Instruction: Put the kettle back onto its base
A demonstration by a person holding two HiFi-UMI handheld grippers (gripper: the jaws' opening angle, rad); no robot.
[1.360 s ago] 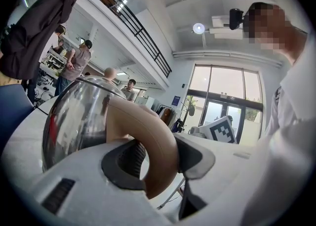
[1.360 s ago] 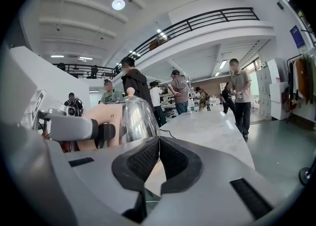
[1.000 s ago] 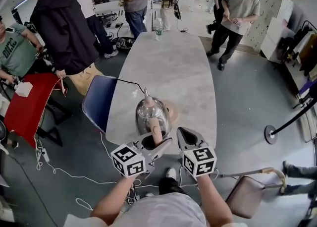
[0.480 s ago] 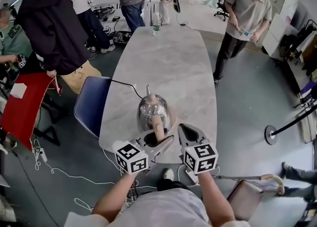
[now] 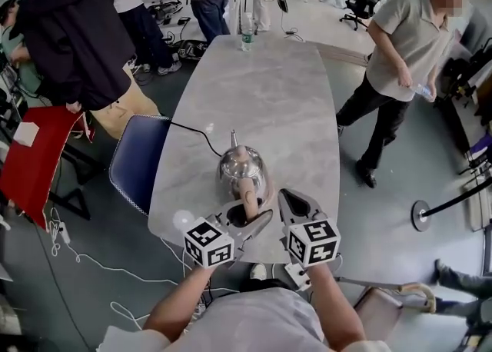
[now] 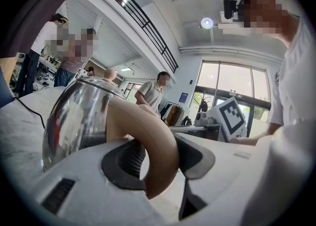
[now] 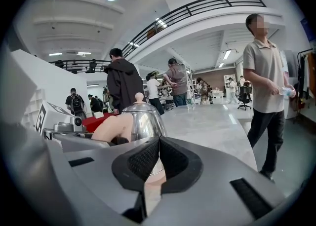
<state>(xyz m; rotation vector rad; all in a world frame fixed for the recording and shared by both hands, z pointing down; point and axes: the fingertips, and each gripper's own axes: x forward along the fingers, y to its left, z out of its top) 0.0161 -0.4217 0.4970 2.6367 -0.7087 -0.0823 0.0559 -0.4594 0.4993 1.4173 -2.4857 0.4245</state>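
A shiny steel kettle [image 5: 240, 166] with a beige handle [image 5: 247, 194] is at the near end of the grey table [image 5: 269, 89]. My left gripper [image 5: 246, 216] is shut on that handle; in the left gripper view both pads press the handle [image 6: 154, 146] in front of the kettle body [image 6: 79, 116]. My right gripper [image 5: 290, 204] hovers just right of the handle, shut and empty, its pads touching [image 7: 157, 158], with the kettle [image 7: 140, 119] just ahead. A black cable [image 5: 192, 131] runs in under the kettle. The base is hidden beneath it; I cannot tell whether the kettle rests on it.
A blue chair [image 5: 138, 162] stands against the table's left edge. A water bottle [image 5: 247, 39] is at the far end. A person [image 5: 407, 66] walks close by the table's right side and others stand at the far left. Another chair [image 5: 384, 304] is at the lower right.
Both grippers and the kettle have moved forward and slightly down together. The round base that showed right of the kettle is now covered. The person on the right has walked closer.
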